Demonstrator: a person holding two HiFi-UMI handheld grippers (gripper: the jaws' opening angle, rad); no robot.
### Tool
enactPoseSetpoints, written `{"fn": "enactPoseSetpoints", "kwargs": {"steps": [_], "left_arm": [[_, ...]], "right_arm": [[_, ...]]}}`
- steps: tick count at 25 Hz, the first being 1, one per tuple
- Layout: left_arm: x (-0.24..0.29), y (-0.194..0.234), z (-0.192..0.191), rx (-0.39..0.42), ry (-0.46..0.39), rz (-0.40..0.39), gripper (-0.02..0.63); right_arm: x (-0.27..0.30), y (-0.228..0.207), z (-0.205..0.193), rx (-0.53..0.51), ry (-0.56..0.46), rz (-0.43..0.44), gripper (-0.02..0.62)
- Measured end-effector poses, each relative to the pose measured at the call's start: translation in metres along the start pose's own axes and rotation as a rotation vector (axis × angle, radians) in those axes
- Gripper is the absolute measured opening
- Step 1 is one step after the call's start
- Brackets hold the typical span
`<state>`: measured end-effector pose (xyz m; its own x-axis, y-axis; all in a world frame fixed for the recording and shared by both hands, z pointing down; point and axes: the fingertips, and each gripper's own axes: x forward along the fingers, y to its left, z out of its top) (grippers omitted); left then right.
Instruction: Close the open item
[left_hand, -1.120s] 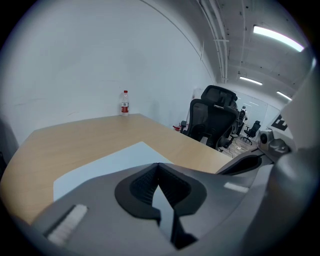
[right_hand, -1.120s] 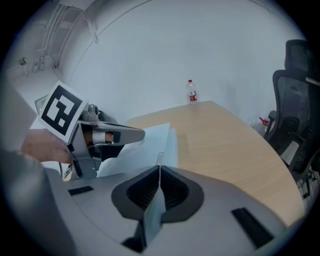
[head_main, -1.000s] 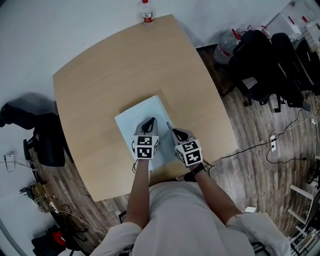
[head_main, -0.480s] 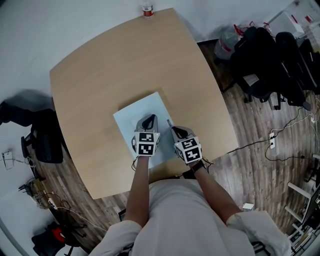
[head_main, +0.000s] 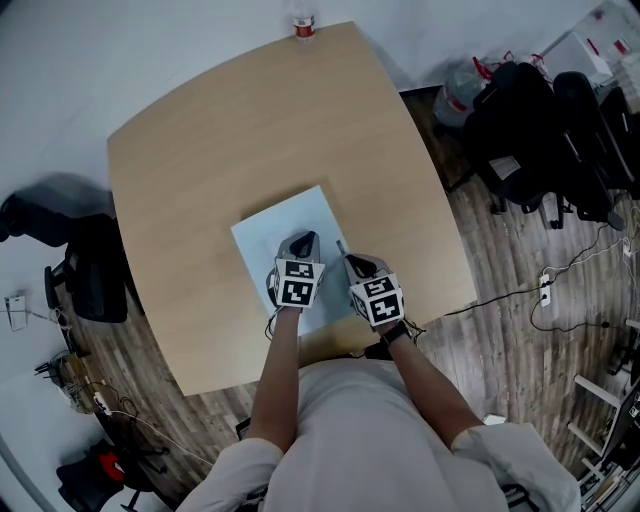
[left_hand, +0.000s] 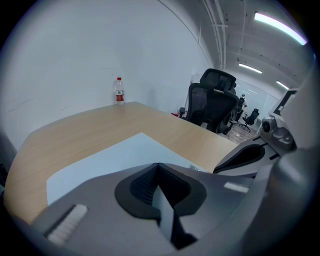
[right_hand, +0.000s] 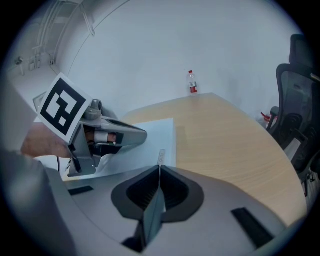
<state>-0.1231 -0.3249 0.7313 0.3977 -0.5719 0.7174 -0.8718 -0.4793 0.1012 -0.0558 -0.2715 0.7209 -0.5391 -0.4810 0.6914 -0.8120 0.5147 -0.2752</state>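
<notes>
A flat pale-blue rectangular item (head_main: 285, 225) lies closed on the wooden table (head_main: 220, 130), near its front edge. In the left gripper view the item (left_hand: 110, 155) spreads out just beyond my left gripper (left_hand: 158, 165), whose jaws are pressed together with nothing between them. That left gripper (head_main: 305, 240) hovers over the item's near half. My right gripper (head_main: 352, 262) sits at the item's near right corner, also shut and empty (right_hand: 159, 167). A small thin metal strip (right_hand: 160, 156) pokes out by the item's right edge (right_hand: 155, 131). The left gripper (right_hand: 140, 135) shows to the right gripper's left.
A water bottle (head_main: 303, 26) stands at the table's far edge, also visible as the bottle (left_hand: 119, 91) and bottle (right_hand: 192, 82). Black office chairs (head_main: 530, 120) crowd the floor to the right, another chair (head_main: 95, 280) stands at the left. Cables run over the wooden floor.
The head view has shifted a little. Both grippers stay shut over the item's near end, the left one drifting slightly to the right.
</notes>
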Motion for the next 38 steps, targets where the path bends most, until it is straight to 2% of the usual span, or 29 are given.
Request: {"fn": "enactPoseSetpoints", "kwargs": {"steps": [4,8,20,30,38], "left_arm": [[0.0,0.0,0.002,0.014,-0.004,0.002,0.009],[-0.016,0.006,0.016,-0.045,-0.073,0.007,0.009],[-0.092,-0.007,0.04,-0.049,-0.226,0.068,0.009],[-0.178,-0.013,0.05,-0.044,-0.368,0.213,0.009],[-0.253,-0.037,0.045,-0.065,-0.5,0.309,0.009]], "right_arm": [[0.0,0.0,0.002,-0.006,0.002,-0.003,0.014],[-0.006,0.004,0.01,-0.016,-0.023,0.001,0.015],[-0.051,0.026,0.056,-0.073,-0.188,0.025,0.014],[-0.106,0.057,0.089,-0.16,-0.343,0.066,0.014],[-0.17,0.076,0.102,-0.198,-0.475,0.078,0.014]]}}
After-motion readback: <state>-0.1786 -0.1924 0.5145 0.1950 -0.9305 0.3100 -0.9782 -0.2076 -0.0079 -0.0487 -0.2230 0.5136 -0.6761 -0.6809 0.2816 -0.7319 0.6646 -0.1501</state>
